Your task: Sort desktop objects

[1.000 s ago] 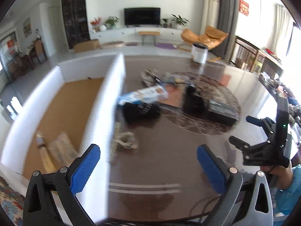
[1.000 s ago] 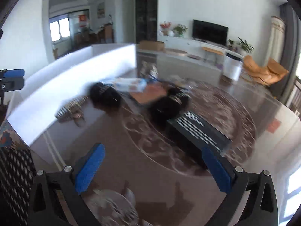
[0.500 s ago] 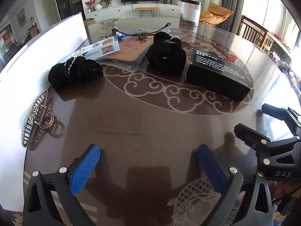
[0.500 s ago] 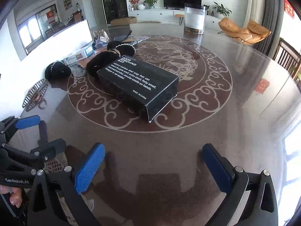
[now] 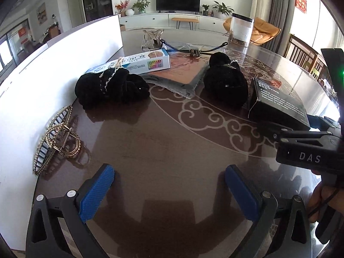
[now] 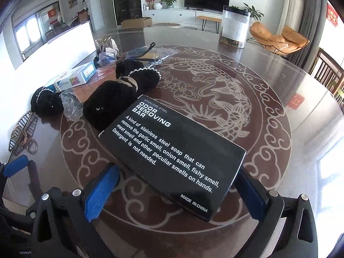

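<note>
- The right gripper [image 6: 175, 188] has its jaws spread wide on either side of the near end of the black box [image 6: 172, 157], which lies flat on the dark round table [image 6: 268, 81]; the blue pads [image 6: 101, 193] seem to stand just off its sides, not yet pressing.
- The step in hand looks like taking hold of this box. To do it well, centre it between the pads, push a little further along its length, then close squarely on the two long sides so it does not twist out.
- The far end of the box is close against a black fabric bundle [image 6: 107, 103]; lift straight up to avoid dragging it.
- The left gripper [image 5: 169, 190] hangs released and empty over bare table, near a gold hair claw [image 5: 58, 139] beside the white bin wall [image 5: 43, 75].
- A second black bundle [image 5: 109, 88] and a blue-and-white carton [image 5: 137, 63] wait further back, unsorted.
</note>
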A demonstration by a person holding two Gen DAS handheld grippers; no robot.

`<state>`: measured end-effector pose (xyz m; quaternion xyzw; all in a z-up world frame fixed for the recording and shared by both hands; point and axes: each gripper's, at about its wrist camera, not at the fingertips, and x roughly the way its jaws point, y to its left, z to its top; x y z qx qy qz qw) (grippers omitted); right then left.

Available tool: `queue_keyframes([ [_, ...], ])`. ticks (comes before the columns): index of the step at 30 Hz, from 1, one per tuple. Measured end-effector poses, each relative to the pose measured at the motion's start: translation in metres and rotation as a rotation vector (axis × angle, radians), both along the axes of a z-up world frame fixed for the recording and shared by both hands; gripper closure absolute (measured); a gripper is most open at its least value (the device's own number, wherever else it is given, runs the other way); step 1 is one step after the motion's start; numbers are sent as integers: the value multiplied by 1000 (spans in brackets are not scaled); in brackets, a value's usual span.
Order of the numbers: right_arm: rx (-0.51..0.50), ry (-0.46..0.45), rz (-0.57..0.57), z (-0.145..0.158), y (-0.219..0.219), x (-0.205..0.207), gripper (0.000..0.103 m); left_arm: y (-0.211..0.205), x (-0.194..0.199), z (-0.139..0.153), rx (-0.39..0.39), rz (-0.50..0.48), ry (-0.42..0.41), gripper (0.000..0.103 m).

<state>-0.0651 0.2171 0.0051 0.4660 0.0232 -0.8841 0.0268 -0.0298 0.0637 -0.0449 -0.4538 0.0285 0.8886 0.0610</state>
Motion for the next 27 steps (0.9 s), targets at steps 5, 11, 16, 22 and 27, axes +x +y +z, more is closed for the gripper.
queue_keyframes([
  [5, -2, 16, -21, 0, 0, 11, 0, 2, -1, 0, -5, 4, 1, 0],
  [11, -3, 17, -24, 0, 0, 11, 0, 3, -2, -1, -3, -2, 0, 0],
  [16, -3, 17, -23, 0, 1, 11, 0, 3, -1, -1, -4, -6, 0, 0],
  [22, -3, 17, -23, 0, 1, 11, 0, 4, -1, -1, -4, -4, 1, 0],
  [27, -3, 17, -23, 0, 1, 11, 0, 4, -1, -1, -4, -4, 1, 0],
])
